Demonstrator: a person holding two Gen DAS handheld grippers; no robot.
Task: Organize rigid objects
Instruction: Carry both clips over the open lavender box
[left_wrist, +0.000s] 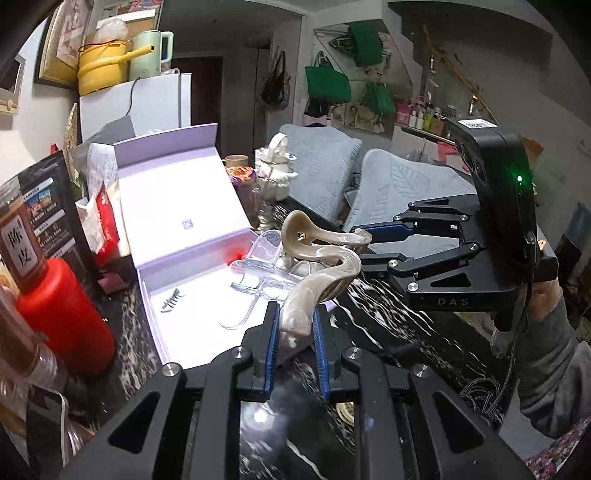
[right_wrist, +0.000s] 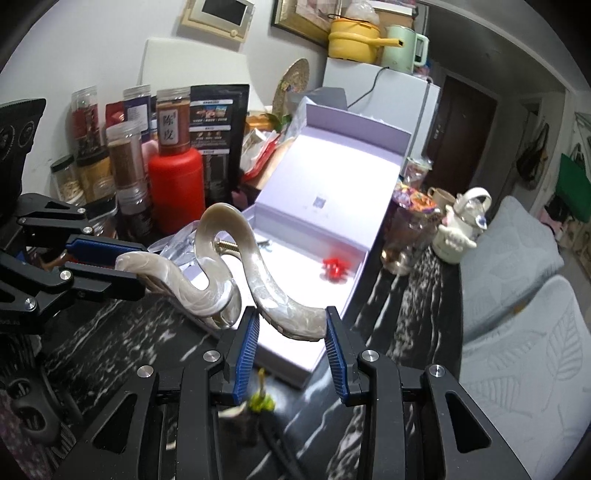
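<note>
We count one pearly hair claw, one clear claw, one red clip, one open white box, one red bottle, two grippers.

Both views are strongly bowed by the fisheye lens, with black corners. The white box floor is blown out by overhead glare. A reflected hotspot is seen at six o'clock on the glossy countertop. Edges are softly blurred.

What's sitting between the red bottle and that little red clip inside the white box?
In the left wrist view, only the box's white floor and a small grey clip lie between the red bottle and red clip.
</note>
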